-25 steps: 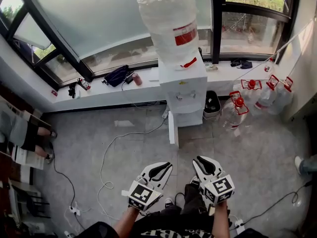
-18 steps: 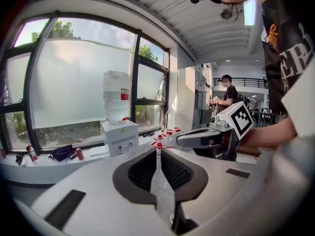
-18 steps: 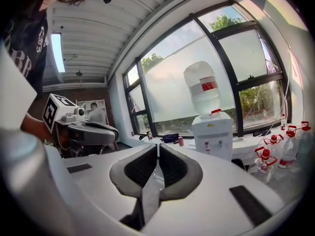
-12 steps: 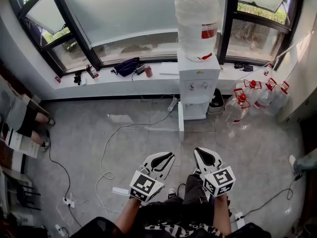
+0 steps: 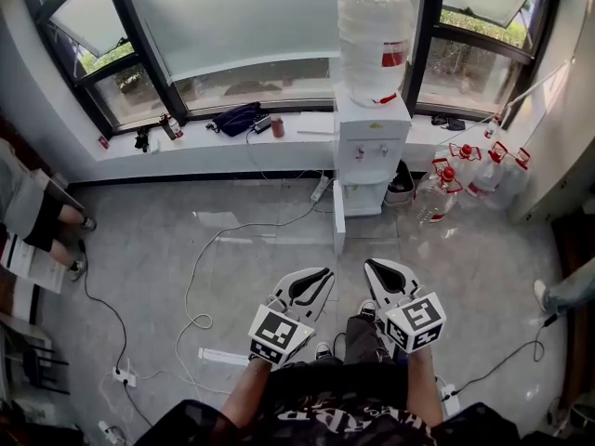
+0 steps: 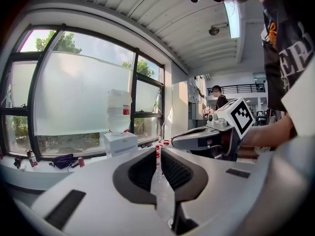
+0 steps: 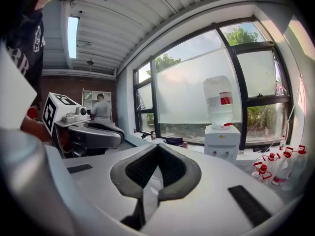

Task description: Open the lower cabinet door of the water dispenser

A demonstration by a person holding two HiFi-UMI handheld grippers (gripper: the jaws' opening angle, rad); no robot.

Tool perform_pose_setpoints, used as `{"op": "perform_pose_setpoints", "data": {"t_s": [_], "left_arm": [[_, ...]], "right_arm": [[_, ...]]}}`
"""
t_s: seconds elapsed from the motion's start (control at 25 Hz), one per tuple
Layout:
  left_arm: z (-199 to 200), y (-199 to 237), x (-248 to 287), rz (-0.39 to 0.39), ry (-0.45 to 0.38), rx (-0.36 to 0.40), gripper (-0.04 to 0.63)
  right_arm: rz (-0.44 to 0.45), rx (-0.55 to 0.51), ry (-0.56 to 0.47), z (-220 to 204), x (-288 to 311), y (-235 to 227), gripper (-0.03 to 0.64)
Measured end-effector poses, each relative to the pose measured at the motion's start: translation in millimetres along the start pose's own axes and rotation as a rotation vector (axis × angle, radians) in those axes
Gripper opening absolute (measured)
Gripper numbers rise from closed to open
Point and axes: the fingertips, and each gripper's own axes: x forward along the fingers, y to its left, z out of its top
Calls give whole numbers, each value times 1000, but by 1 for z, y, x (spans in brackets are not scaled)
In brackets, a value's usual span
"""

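The white water dispenser (image 5: 372,151) stands against the window sill with a big bottle (image 5: 375,35) on top. Its lower cabinet door (image 5: 338,219) hangs swung out to the left, and the cabinet opening (image 5: 365,198) shows. Both grippers are held side by side near my body, well short of the dispenser. My left gripper (image 5: 325,273) is shut and holds nothing. So is my right gripper (image 5: 371,266). In the left gripper view the left gripper (image 6: 157,151) has the dispenser (image 6: 120,141) far beyond it. In the right gripper view the right gripper (image 7: 157,146) points toward the dispenser (image 7: 221,140).
Several red-capped water jugs (image 5: 465,179) and a black bin (image 5: 400,190) sit right of the dispenser. Cables (image 5: 200,277) and a power strip (image 5: 223,356) lie on the floor at left. A dark bag (image 5: 237,119) rests on the sill. A seated person (image 5: 37,221) is at far left.
The dispenser now looks smaller and farther off in the head view. Both grippers have drawn back with me and stay side by side. The door stays swung open.
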Motion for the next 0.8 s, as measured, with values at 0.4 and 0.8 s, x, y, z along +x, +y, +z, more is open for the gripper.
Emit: {"op": "perform_pose_setpoints", "data": {"t_s": [0.4, 0.8], "left_arm": [[4, -12, -12, -18, -30, 12, 27], [1, -12, -1, -21, -21, 14, 28]], "right_arm": [[15, -29, -1, 2, -8, 22, 12], [13, -28, 2, -1, -7, 13, 12]]}}
